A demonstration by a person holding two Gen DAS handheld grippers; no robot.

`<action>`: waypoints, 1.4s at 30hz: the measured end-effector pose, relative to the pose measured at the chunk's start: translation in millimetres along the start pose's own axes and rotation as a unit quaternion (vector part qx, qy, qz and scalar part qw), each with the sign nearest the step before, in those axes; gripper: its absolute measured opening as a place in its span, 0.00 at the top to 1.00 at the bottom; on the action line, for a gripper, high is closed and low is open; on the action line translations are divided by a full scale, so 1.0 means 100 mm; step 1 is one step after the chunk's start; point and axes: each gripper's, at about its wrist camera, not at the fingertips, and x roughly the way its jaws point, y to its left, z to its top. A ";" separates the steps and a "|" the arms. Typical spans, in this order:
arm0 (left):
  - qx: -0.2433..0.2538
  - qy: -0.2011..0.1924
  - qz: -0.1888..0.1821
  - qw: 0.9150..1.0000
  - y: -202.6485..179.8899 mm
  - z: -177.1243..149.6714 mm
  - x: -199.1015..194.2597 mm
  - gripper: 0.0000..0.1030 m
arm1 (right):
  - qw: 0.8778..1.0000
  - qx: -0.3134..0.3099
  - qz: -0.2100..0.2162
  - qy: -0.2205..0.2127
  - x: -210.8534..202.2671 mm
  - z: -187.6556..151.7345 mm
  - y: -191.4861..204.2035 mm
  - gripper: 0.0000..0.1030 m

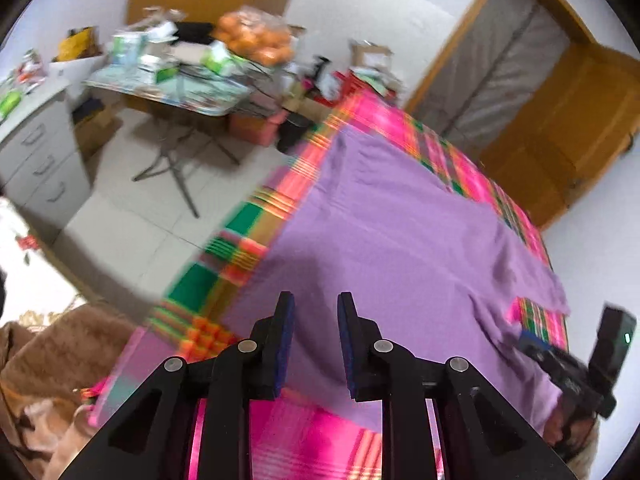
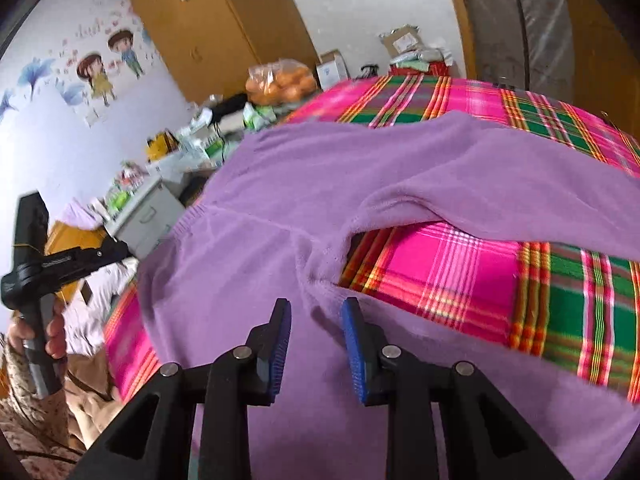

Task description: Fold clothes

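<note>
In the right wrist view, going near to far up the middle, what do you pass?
Right claw → purple sweater → plaid bedspread → bag of oranges → wooden wardrobe.

No lettering can be read anywhere in either view. A pale line of print runs along the black body of the left gripper [image 2: 60,260], at nine o'clock in the right wrist view, too small to make out. The packages on the cluttered table [image 1: 168,92] are blurred.
</note>
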 end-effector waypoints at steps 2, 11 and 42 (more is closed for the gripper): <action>0.012 0.018 -0.007 1.000 -0.11 -0.04 0.13 0.78 | 0.999 -0.018 -0.022 0.014 0.13 0.04 0.04 0.73; 0.043 0.068 -0.004 0.997 -0.23 -0.17 0.47 0.78 | 0.997 -0.047 -0.057 0.005 0.12 0.13 -0.09 0.96; 0.119 0.084 -0.066 0.987 -0.86 -0.27 0.51 0.78 | 0.889 0.297 -0.334 -0.101 -1.94 -1.52 -2.37 0.65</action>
